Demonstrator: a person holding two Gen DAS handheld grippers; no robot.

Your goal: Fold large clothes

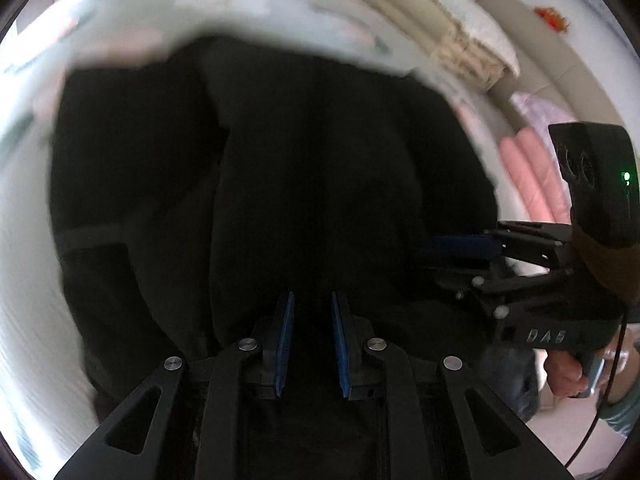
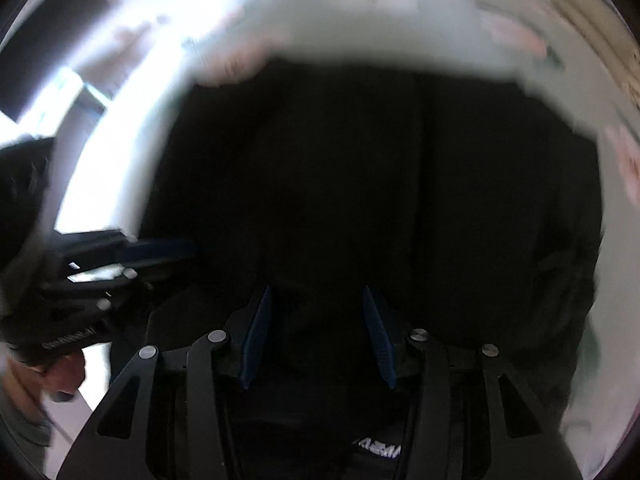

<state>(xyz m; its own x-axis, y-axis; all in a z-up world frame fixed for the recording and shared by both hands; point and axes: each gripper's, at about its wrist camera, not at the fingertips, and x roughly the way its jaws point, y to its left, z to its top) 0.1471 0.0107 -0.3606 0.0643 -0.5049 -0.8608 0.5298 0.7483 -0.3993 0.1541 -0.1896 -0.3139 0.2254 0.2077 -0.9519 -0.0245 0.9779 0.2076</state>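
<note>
A large black garment lies spread on a pale, pink-patterned bedsheet and fills the middle of both views. My left gripper points down at it, its blue pads close together, with folds of the black cloth gathered between them. My right gripper hangs over the same garment with its blue pads wide apart, and no cloth is pinched between them. In each view the other gripper shows at the side: the right one, the left one.
Folded cream and white bedding is stacked at the far right of the bed. Pink rolled cloth lies beside it. A person's hand holds the right gripper's handle. A bright window area is at the left.
</note>
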